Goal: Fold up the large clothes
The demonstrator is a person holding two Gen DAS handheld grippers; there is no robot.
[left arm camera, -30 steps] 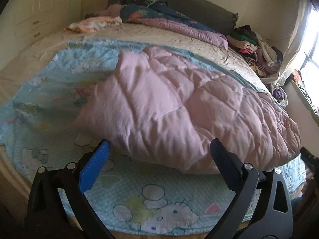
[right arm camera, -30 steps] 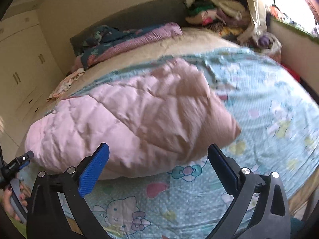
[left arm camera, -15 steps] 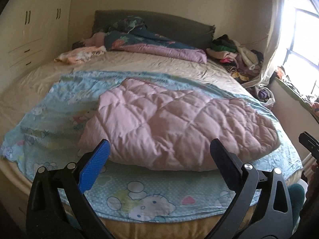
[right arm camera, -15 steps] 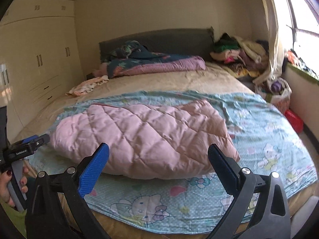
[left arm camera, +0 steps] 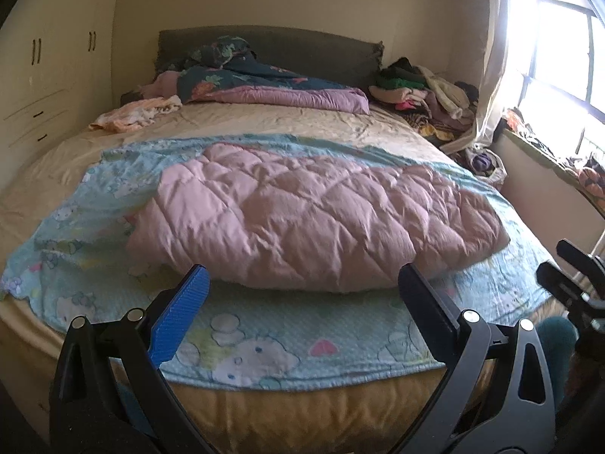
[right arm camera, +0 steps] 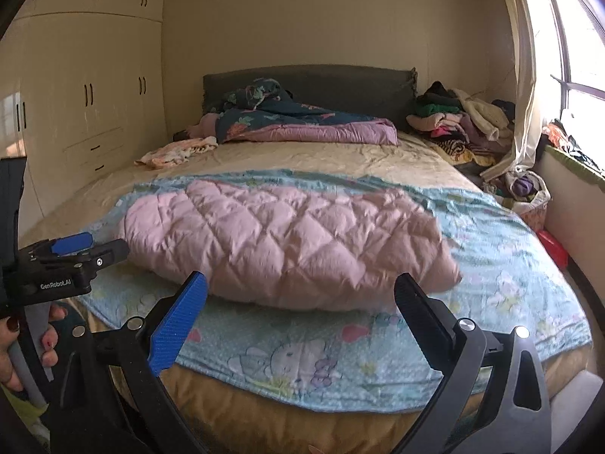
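While lying folded: pink quilted coat sits mid-way across the blue cartoon blanket.
Left tool: spread wide, empty, short of the coat's near edge.
Right tool: likewise released, apart from the coat.

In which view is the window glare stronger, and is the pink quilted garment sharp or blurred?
Left wrist view: the bright window is blown out, washing the corner white. Right wrist view: glare is milder. The pink quilted garment looks slightly soft in both, most blurred at its right end.
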